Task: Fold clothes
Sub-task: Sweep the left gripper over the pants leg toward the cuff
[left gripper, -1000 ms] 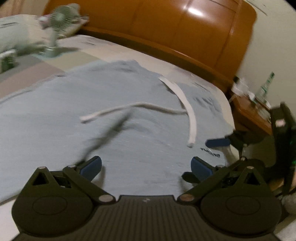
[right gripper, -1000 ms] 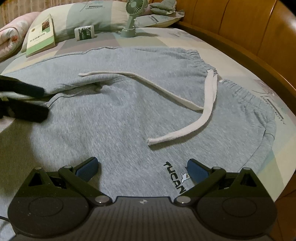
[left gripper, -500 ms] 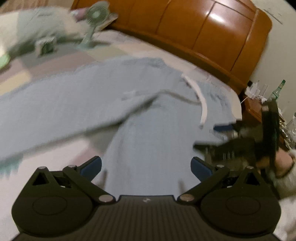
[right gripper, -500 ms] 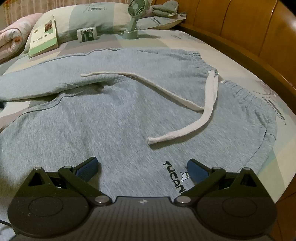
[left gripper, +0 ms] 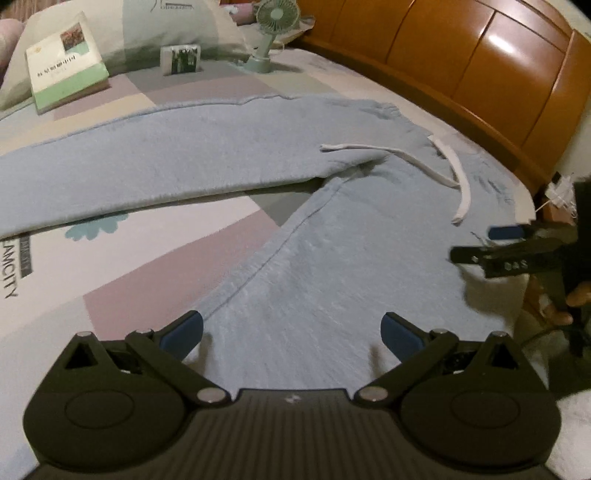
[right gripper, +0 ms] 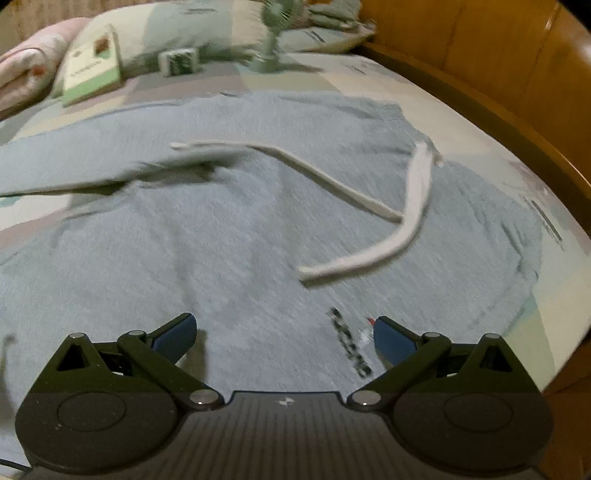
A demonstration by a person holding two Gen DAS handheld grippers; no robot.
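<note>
Whereas 1 s ago the left gripper (left gripper: 291,334) sat over the waist, it's now back over the near leg of the grey sweatpants (left gripper: 332,266) spread on the bed (left gripper: 147,236), both grippers' jaws wide w/ nothing held, right gripper (right gripper: 284,334) near the logo, book (left gripper: 64,61) & fan (left gripper: 275,22) far off.

One sweatpants (left gripper: 332,266), one fan (left gripper: 275,22), one book (left gripper: 64,61)

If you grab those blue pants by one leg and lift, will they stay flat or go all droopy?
Probably droopy: the pants look like soft fleece, lying limp on the bed. The white string would likely dangle. They seem unlikely to slip, since the cloth looks fuzzy.
</note>
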